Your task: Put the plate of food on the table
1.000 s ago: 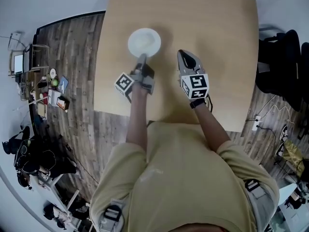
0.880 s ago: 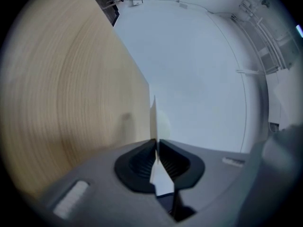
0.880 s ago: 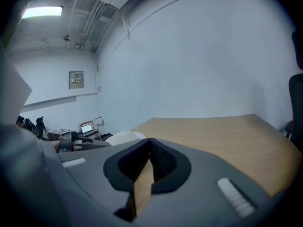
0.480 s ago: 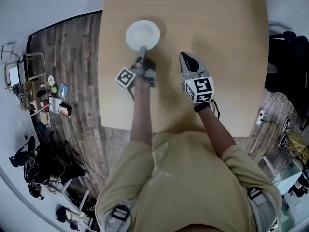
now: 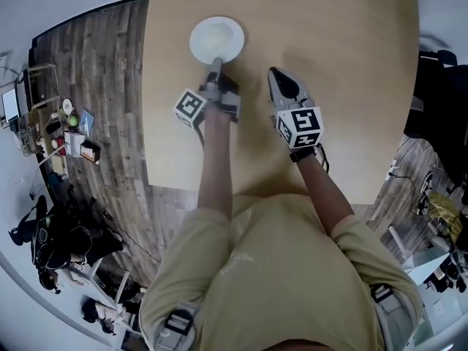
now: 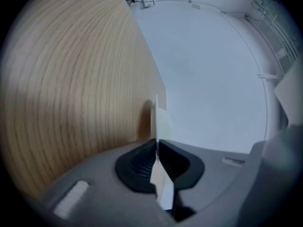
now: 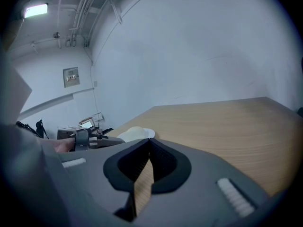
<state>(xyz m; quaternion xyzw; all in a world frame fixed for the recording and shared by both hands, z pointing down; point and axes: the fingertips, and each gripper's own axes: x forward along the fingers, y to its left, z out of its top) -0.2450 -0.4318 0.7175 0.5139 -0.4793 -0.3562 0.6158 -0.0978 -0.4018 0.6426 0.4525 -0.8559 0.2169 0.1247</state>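
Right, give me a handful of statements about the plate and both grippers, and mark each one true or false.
1. The left gripper has its jaws shut on the rim of the white plate. True.
2. The right gripper also grips the plate. False: it sits apart from the plate, jaws together with nothing between them.
3. The plate is over the wooden table. True.
4. The plate lies to the right of the right gripper. False: it lies to its left, straight ahead of the left gripper.
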